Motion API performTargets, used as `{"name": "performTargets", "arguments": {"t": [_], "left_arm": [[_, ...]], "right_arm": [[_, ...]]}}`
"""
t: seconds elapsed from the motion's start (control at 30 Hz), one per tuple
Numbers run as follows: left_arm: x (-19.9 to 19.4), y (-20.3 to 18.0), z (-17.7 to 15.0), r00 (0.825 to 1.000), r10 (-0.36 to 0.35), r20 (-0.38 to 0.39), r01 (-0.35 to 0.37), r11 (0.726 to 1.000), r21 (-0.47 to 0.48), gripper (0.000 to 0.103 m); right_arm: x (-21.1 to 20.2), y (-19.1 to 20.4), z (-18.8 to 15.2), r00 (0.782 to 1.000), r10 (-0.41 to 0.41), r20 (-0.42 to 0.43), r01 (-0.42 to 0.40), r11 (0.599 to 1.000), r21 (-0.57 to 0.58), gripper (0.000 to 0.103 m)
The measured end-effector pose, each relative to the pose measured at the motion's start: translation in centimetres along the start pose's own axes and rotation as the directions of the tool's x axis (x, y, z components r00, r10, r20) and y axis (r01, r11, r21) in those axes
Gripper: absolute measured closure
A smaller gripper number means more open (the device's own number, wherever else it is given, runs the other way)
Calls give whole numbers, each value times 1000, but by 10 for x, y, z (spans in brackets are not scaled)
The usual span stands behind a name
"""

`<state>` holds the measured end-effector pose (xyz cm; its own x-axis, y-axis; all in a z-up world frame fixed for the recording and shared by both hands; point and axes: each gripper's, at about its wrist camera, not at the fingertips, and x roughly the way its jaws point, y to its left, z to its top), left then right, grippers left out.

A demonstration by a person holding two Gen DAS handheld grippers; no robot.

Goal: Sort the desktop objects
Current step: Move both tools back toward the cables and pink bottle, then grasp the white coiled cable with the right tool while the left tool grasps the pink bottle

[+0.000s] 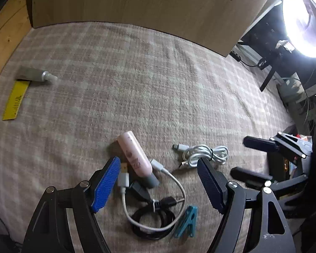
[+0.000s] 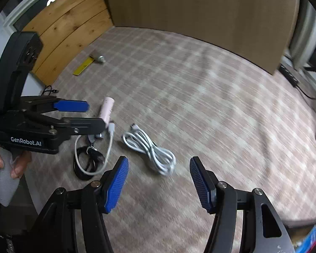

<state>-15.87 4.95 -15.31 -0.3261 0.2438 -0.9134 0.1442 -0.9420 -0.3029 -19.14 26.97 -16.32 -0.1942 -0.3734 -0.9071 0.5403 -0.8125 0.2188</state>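
Your left camera looks down from close above the pink tube [image 1: 135, 155] and short white cable [image 1: 158, 200], facing the blanket's [image 1: 137, 73] far edge. Your right camera sits a bit further right and higher, facing the same way. Both views show the bundled white cable [image 1: 202, 155] [image 2: 150, 147] and yellow ruler [image 1: 15, 101] [image 2: 83, 65].

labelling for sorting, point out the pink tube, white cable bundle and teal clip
pink tube [image 1: 134, 155]: left wrist view, middle of its pink body
white cable bundle [image 2: 152, 150]: right wrist view, middle of the coiled loops
teal clip [image 1: 187, 221]: left wrist view, middle of its body
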Motion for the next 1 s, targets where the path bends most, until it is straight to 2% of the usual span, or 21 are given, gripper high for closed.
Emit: {"name": "performTargets", "arguments": {"t": [0.27, 0.37, 0.5, 0.53, 0.6, 0.63, 0.7, 0.77, 0.9, 1.0], "left_arm": [[14, 4, 4, 1000, -16, -6, 16, 1000, 7, 25], [18, 7, 4, 1000, -27, -15, 27, 1000, 6, 35], [24, 8, 2, 999, -27, -17, 27, 999, 18, 40], [26, 8, 2, 1000, -26, -17, 27, 999, 25, 43], [27, 7, 3, 1000, -13, -4, 13, 1000, 28, 56], [28, 8, 5, 1000, -9, -1, 9, 1000, 29, 58], [29, 10, 6, 1000, -6, -1, 6, 1000, 24, 79], [29, 12, 6, 1000, -12, 1, 12, 1000, 17, 80], [28, 16, 5, 1000, -27, 9, 27, 1000, -4, 81], [28, 11, 4, 1000, -2, 11, 2, 1000, 21, 81]], "right_arm": [[26, 7, 8, 998, 43, -44, -44, 998, -36, 46], [32, 5, 9, 998, 44, -44, -45, 999, -30, 46], [40, 1, 9, 998, 45, -50, -46, 999, -18, 47], [43, 0, 9, 998, 36, -56, -37, 999, -15, 51], [44, -3, 7, 999, 36, -40, -36, 999, -9, 58], [45, -4, 7, 998, 40, -43, -40, 999, -2, 62], [46, -8, 6, 999, 38, -37, -38, 999, 9, 68], [45, -12, 5, 999, 33, -36, -33, 999, 20, 78], [42, -22, 0, 999, 46, -26, -43, 996, 82, 82], [39, -25, -6, 998, 57, -21, -54, 992, 113, 84]]}}
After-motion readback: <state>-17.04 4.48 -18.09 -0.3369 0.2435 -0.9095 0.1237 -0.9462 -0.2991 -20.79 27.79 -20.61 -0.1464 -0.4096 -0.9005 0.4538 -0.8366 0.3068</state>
